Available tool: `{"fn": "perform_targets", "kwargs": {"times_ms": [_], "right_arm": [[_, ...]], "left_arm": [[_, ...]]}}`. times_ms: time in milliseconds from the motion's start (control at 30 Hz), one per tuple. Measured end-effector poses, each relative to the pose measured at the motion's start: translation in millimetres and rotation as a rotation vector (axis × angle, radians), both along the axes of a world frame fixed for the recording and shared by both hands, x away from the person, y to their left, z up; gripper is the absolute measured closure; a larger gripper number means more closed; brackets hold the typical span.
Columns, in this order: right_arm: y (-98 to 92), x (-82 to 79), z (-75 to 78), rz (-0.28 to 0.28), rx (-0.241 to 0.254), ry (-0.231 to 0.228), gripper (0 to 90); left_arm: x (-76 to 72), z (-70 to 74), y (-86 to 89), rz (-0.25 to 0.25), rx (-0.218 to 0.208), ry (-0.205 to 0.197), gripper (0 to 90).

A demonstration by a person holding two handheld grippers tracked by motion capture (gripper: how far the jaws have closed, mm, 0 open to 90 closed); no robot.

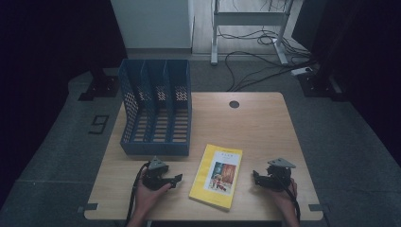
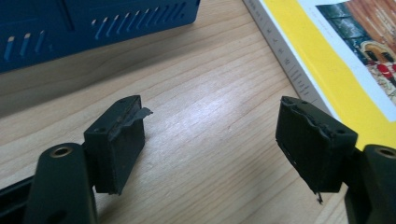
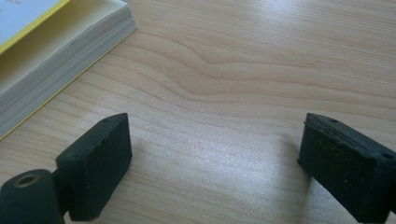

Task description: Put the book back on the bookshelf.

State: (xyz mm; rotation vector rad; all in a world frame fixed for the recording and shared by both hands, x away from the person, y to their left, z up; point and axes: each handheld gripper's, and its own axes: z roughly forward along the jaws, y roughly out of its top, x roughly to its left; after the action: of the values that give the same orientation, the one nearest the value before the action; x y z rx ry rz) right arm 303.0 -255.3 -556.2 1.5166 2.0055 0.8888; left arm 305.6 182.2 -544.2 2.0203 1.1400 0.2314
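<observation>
Yellow book (image 1: 217, 176) flat on wooden table (image 1: 260, 127), between two hand-held grippers
Left gripper (image 1: 177, 178) and right gripper (image 1: 256, 178): jaws apart, empty, just beside the book; blue file rack (image 1: 156, 109) behind, at table's left

The table (image 1: 265, 123) is pale wood with clear grain and a smooth, faintly shiny finish. The book (image 1: 217, 176) has a glossy yellow cover and matt cream paper edges, and the file rack (image 1: 156, 109) is blue perforated plastic. The pads (image 2: 116, 144) are matt black rubber, rough and frayed at the edges.
</observation>
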Motion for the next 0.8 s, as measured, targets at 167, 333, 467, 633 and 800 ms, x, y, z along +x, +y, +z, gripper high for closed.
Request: {"fn": "perform_targets", "kwargs": {"times_ms": [167, 333, 467, 633, 800], "right_arm": [[-0.9, 2.1, -0.1, -0.023, 0.003, 0.001, 8.4], [-1.8, 0.7, 0.1, -0.034, 0.003, -0.002, 9.7], [-1.7, 0.6, 0.1, -0.035, 0.002, -0.002, 10.0], [-2.0, 0.7, 0.2, -0.042, 0.0, -0.003, 10.3], [-2.4, -0.2, 0.3, -0.059, 0.001, -0.011, 13.2]], "left_arm": [[0.1, -1.8, 3.6, 0.005, -0.005, -0.003, 24.1], [-1.2, -2.6, 1.4, 0.004, 0.007, -0.016, 24.0], [-3.7, -2.8, 1.6, 0.01, 0.032, -0.03, 24.0], [-5.1, -2.8, 2.0, 0.011, 0.032, -0.03, 23.7], [-5.3, -2.8, 0.9, 0.014, 0.042, -0.033, 23.7]]}}
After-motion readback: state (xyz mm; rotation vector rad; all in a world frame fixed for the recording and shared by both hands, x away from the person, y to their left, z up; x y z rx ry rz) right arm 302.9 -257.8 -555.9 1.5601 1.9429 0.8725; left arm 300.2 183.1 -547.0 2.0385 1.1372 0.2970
